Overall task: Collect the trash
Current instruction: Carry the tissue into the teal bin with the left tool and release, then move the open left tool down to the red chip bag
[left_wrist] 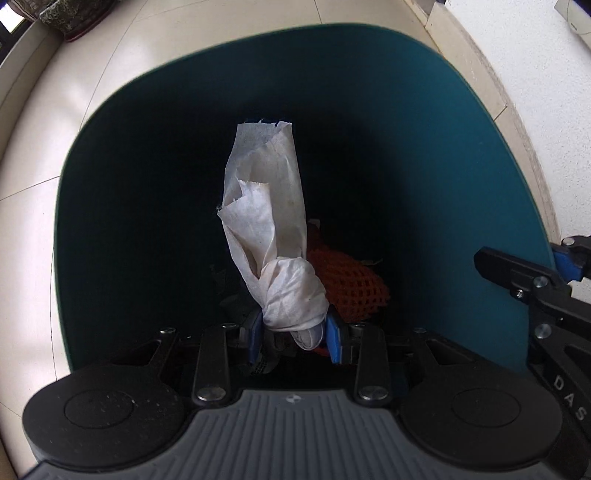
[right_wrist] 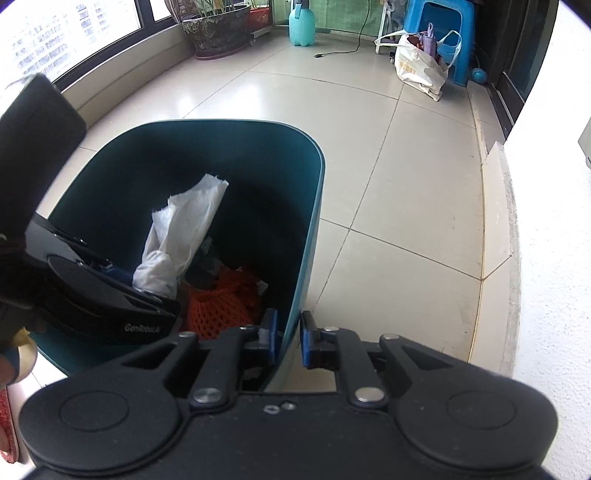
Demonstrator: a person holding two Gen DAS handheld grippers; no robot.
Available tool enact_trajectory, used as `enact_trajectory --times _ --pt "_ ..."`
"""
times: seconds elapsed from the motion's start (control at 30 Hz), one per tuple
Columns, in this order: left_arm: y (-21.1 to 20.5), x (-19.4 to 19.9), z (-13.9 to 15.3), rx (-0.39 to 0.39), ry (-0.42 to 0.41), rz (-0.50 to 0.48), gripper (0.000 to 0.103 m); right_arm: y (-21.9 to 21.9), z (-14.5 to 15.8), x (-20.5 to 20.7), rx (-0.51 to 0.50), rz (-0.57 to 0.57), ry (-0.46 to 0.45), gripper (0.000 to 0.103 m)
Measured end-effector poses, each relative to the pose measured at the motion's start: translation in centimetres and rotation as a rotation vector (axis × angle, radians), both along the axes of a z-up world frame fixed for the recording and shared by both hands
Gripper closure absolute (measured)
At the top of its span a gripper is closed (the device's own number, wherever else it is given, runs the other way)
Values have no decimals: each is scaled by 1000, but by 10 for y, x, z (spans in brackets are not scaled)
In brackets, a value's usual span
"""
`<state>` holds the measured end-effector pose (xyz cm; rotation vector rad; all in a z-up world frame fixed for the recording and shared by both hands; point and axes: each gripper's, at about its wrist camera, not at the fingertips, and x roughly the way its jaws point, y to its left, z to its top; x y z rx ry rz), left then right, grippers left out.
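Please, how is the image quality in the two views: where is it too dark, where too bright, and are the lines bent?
Left wrist view: the inside of the bin is nearly black, the tissue stays sharp, the floor tiles look washed out.
Right wrist view: the window is overexposed, the floor shows glare, tile joints curve near the edges.

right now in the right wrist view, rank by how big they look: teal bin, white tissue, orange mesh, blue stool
1. teal bin
2. white tissue
3. orange mesh, close to the tissue
4. blue stool, though it stands far away
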<state>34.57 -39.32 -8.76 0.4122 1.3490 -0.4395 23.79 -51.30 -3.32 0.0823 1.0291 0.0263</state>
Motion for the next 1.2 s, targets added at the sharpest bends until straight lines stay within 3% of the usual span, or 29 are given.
enact_trajectory --times 0.13,0.23,0.27,0.57,0.8,0.87,0.93,1.2 --pt "1 0 -6 -27 15 2 63 0 1 0 4 1 0 91" --pt "9 0 -3 -78 24 28 40 -1 1 0 9 0 1 91" --pt "11 -3 0 -96 19 35 38 -1 1 0 9 1 1 91" --pt "29 -21 30 -140 -26 15 38 1 -1 4 -5 -6 7 92" --pt "70 -47 66 -165 -90 -22 38 4 -1 6 -19 -21 18 92" --pt "88 -51 79 -210 -99 -24 36 5 -1 8 -16 -25 22 93" --pt "99 -58 87 -197 -129 -6 30 6 0 9 -24 -32 26 93" --pt "159 -70 108 -225 -164 88 30 10 -1 11 -40 -42 34 94"
